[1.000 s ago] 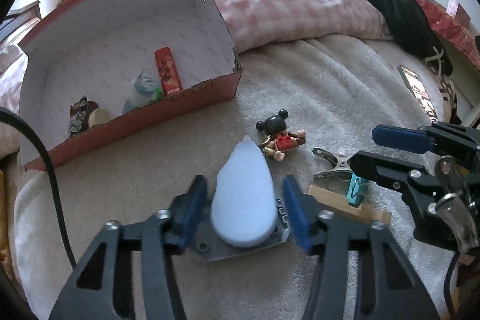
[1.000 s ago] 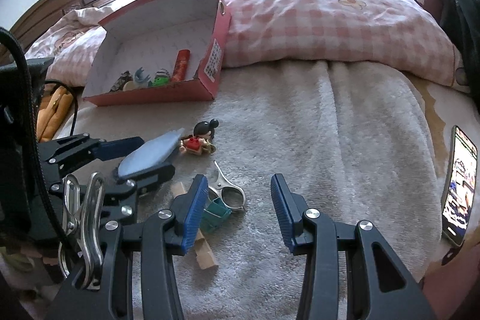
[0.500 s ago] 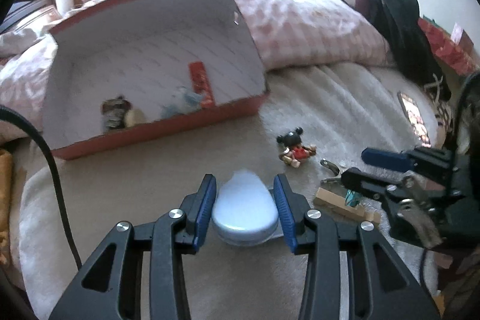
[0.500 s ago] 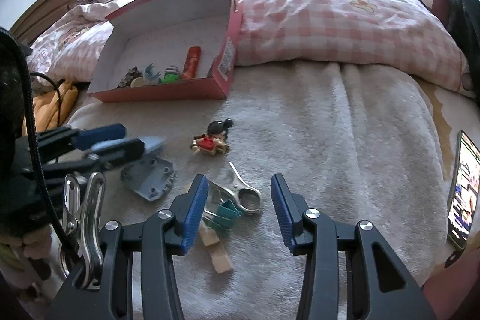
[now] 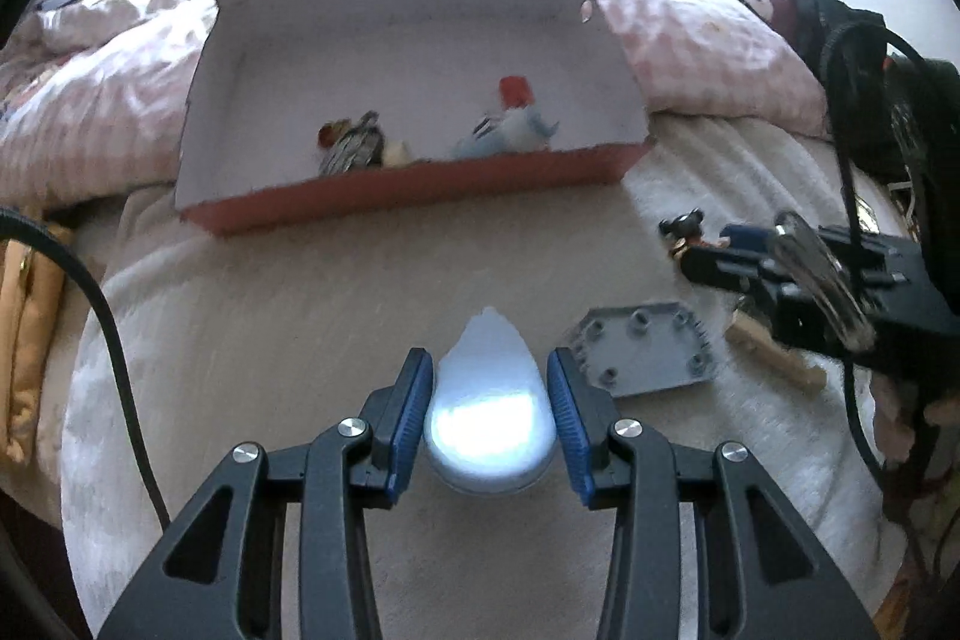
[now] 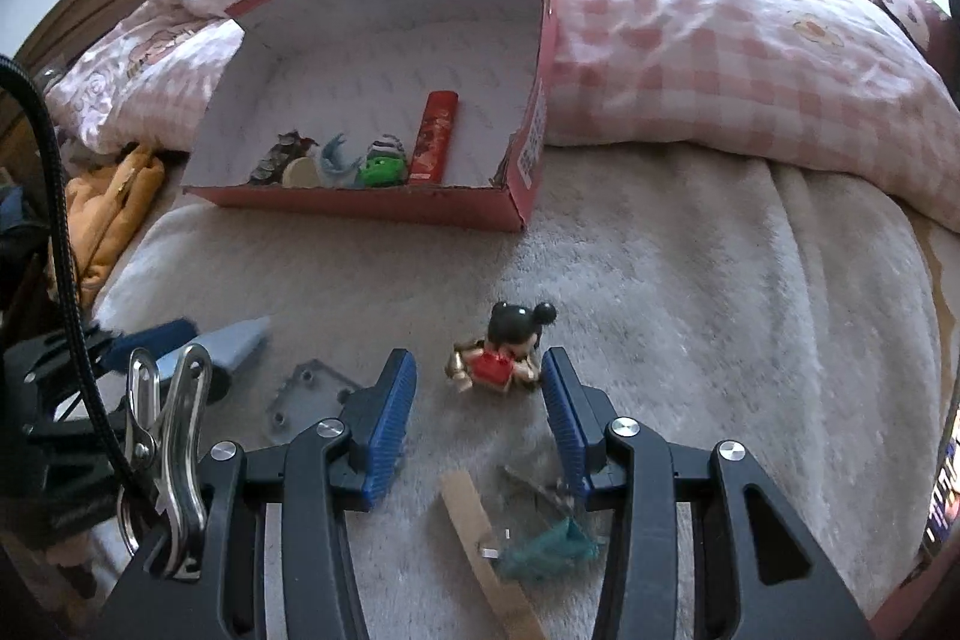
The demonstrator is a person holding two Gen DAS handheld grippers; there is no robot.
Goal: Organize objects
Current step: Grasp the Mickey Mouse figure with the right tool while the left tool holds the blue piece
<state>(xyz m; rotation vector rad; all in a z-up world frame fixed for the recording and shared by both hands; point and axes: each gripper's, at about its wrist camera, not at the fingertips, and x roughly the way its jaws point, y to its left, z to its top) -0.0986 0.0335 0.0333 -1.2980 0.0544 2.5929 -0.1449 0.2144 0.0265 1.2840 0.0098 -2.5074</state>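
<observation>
Left wrist view: left gripper (image 5: 489,415) clamped on a pale blue teardrop-shaped piece (image 5: 489,415), both blue pads pressed to its sides, its tip pointing at the red box (image 5: 408,187) ahead. Grey plate (image 5: 645,349) lies on the blanket (image 5: 300,304) just right.

Right wrist view: right gripper (image 6: 477,412) part open, holding nothing. Figurine (image 6: 507,355) lies between the fingertips, close by the right pad. Wooden stick (image 6: 480,550) and teal clip (image 6: 549,550) lie lower, between the fingers.

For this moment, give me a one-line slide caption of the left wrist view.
Left tongs grip a pale blue teardrop piece above the blanket, facing the open red box.
</observation>
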